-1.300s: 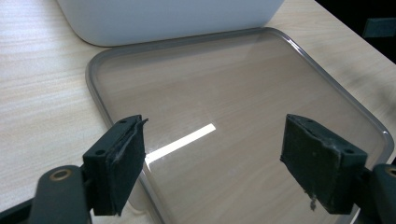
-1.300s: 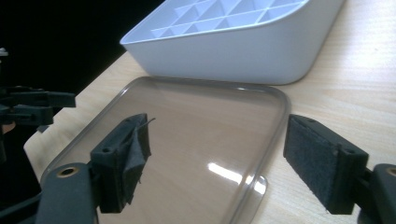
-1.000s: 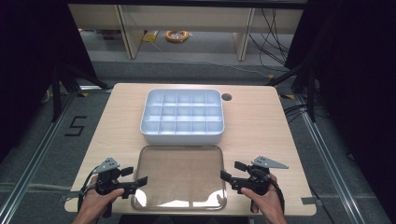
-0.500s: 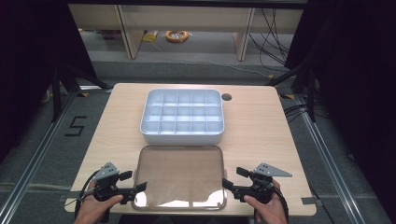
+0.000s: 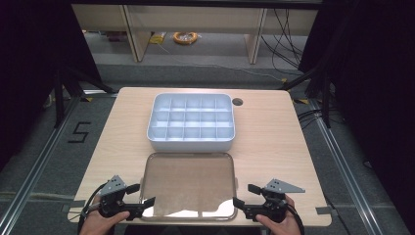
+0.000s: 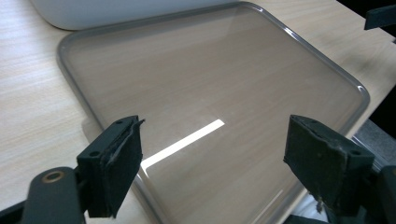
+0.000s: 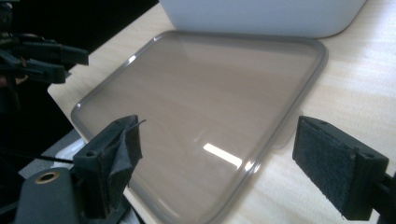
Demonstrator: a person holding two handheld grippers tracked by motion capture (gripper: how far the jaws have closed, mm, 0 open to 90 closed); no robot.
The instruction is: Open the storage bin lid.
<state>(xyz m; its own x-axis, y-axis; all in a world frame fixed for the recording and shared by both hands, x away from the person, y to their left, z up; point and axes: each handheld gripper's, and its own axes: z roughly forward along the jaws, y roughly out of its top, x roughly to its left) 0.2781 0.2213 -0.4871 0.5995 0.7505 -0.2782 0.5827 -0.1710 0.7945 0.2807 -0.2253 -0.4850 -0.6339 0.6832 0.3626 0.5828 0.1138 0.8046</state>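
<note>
Wooden table (image 5: 274, 132), clear lid (image 5: 188, 183) near edge glare-washed

An orange cable coil (image 5: 185, 37) lies on the floor beyond the wooden table (image 5: 274, 132).

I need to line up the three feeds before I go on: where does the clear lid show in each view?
High view: the clear lid lies flat at the table's near edge, between the two grippers.
Left gripper view: it fills the middle, its near corner between the open jaws.
Right gripper view: it spans the centre, ahead of the open jaws.
Shared landmark: the white compartment box just beyond the lid's far edge.
</note>
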